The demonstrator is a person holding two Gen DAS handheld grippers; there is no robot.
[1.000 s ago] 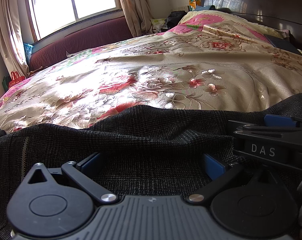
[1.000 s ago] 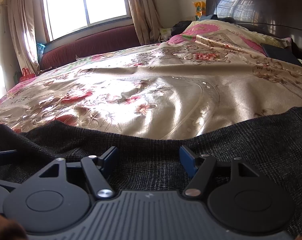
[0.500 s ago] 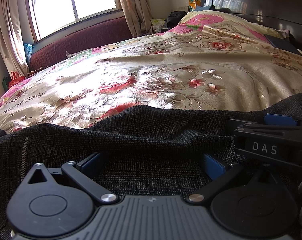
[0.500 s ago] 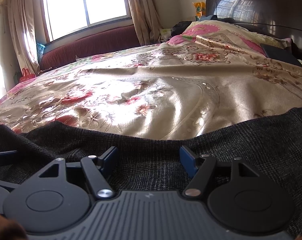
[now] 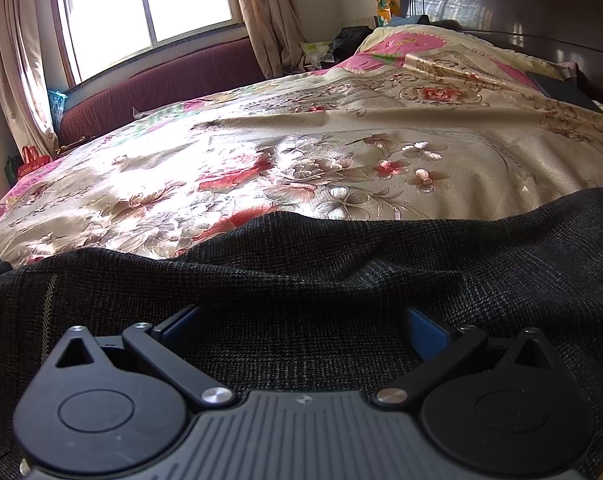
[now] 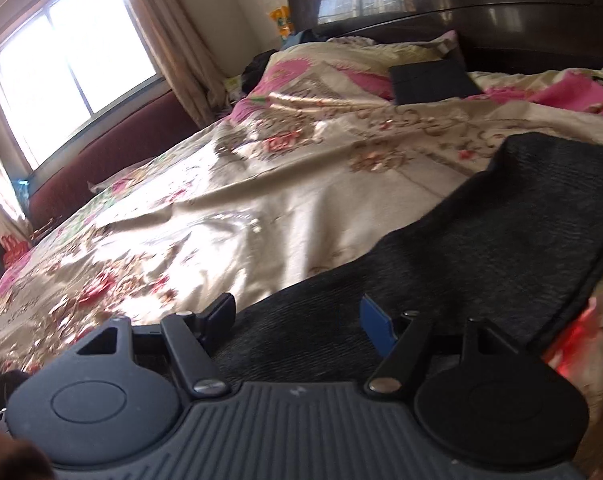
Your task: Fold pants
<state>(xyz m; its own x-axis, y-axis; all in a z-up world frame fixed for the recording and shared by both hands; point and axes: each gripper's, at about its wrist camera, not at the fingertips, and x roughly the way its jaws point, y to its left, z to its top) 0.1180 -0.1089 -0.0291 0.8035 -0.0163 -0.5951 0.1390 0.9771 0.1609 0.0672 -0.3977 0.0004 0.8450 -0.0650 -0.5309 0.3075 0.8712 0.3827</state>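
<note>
Dark charcoal checked pants [image 5: 341, 272] lie across the near edge of a bed with a floral bedspread [image 5: 301, 160]. My left gripper [image 5: 301, 324] is open, low over the pants, its blue-padded fingers [image 5: 425, 326] wide apart with cloth between them. In the right wrist view the pants [image 6: 501, 232] stretch away to the right, ending in a hemmed edge. My right gripper [image 6: 301, 312] is open above the pants and holds nothing; this view is tilted and blurred.
A dark wooden headboard [image 6: 461, 8] stands at the far right. A dark flat object [image 6: 429, 80] lies on the pillows. A window [image 5: 153, 0] with curtains and a maroon padded bench [image 5: 161, 84] run along the far side of the bed.
My right gripper has swung to the right and tilted, and has left the left wrist view. The left gripper has stayed in place, still open.
</note>
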